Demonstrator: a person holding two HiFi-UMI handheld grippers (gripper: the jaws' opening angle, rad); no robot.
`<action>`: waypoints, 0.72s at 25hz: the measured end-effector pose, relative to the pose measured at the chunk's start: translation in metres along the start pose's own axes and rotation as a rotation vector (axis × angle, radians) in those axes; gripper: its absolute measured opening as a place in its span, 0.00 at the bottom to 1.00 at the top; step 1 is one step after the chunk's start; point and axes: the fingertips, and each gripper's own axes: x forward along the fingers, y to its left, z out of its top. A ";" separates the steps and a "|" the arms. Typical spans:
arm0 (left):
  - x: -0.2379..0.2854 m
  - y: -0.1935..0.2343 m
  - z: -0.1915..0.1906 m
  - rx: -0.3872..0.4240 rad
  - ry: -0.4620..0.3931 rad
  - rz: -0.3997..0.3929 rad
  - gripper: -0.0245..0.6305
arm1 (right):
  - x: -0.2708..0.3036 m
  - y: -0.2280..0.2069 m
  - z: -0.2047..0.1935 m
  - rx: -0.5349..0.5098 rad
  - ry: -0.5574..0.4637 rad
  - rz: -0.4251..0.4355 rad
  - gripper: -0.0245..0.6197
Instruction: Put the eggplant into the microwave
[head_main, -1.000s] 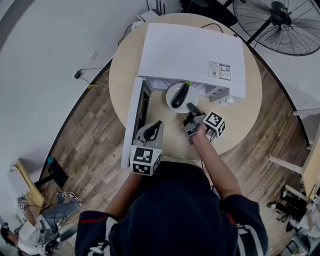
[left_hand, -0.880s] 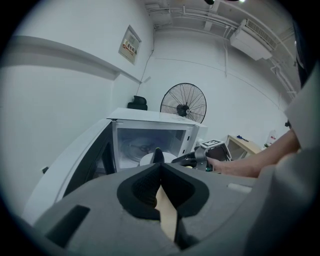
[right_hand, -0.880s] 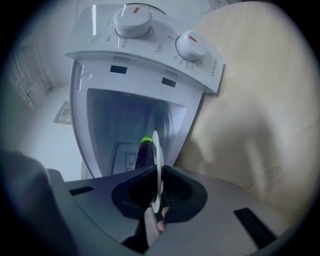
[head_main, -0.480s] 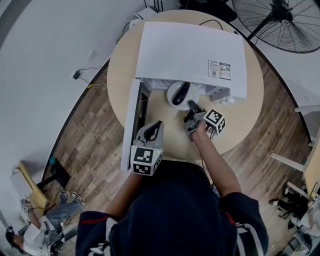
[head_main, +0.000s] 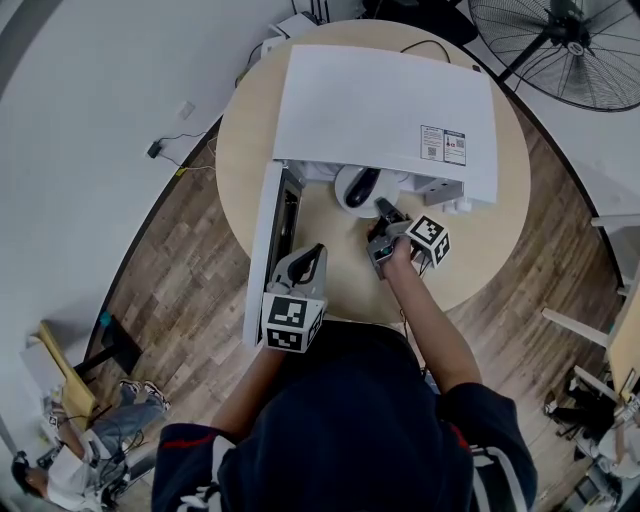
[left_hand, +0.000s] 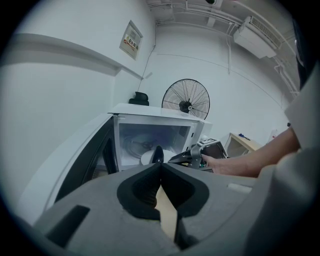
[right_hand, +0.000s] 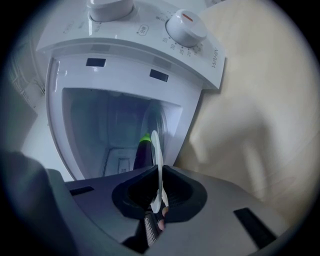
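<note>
Half done, seemingly: right gripper (right_hand: 159, 185), clamped on a round white plate (right_hand: 156, 150), held the dark purple eggplant (right_hand: 144, 152) at the mouth of the white microwave (head_main: 380, 110); left gripper (left_hand: 161, 172) sat closed, empty.

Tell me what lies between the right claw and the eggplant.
The white plate: right claw grips its rim, eggplant lies on it. Right gripper view shows this.

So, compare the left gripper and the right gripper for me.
The right gripper is clamped on the rim of the white plate, which carries the eggplant; the left gripper is shut on nothing. The right is at the mouth of the microwave; the left sits back beside the open door. Both point toward the microwave.
</note>
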 end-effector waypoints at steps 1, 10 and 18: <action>0.000 0.001 -0.001 -0.002 0.004 0.002 0.06 | 0.001 -0.001 0.000 -0.001 -0.002 -0.002 0.08; 0.001 0.008 -0.004 -0.007 0.016 0.014 0.06 | 0.013 -0.002 0.010 -0.011 -0.034 -0.019 0.08; -0.001 0.006 -0.005 -0.006 0.018 0.014 0.06 | 0.022 0.000 0.013 -0.035 -0.034 -0.020 0.08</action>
